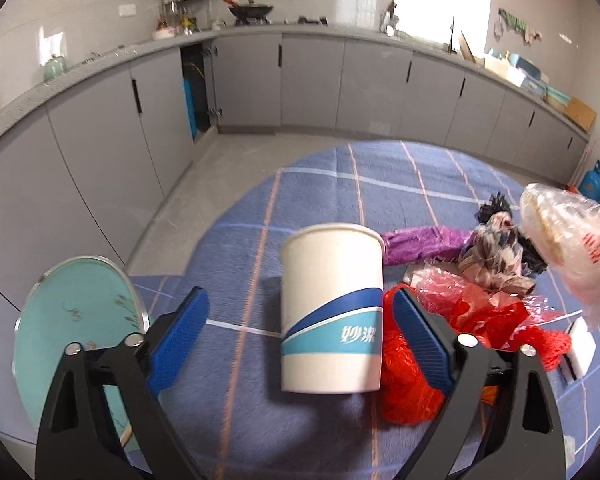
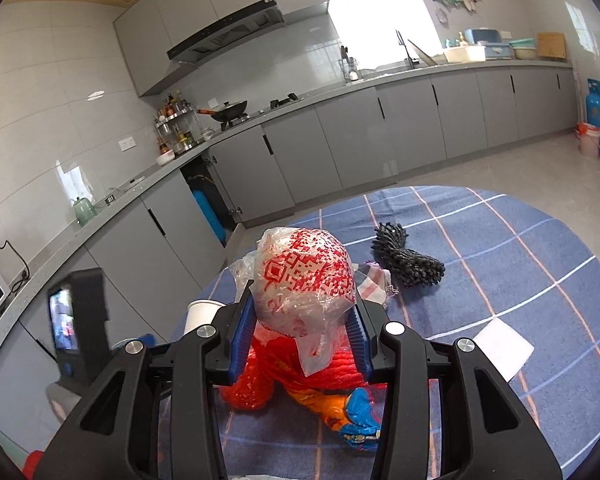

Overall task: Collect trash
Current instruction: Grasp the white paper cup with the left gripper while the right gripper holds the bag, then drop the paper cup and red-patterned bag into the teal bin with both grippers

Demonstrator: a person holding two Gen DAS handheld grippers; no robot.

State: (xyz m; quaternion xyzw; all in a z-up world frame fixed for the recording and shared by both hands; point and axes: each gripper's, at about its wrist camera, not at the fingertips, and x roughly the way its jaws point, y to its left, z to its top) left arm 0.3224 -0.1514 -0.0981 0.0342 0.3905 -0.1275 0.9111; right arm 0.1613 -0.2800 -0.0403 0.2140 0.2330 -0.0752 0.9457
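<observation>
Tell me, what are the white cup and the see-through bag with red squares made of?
The cup looks like paper: matte white wall, rolled rim, printed blue band. The bag looks like thin plastic film: glossy, see-through, crinkled, with red printing.

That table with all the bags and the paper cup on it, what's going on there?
Someone is clearing rubbish off a round table covered in a blue checked cloth, using a handheld gripper in each hand. The right gripper has its fingers clamped on a clear plastic bag with red print. The left gripper is open around a white paper cup, not yet squeezing it. Red, purple and other bags still lie on the cloth.
</observation>
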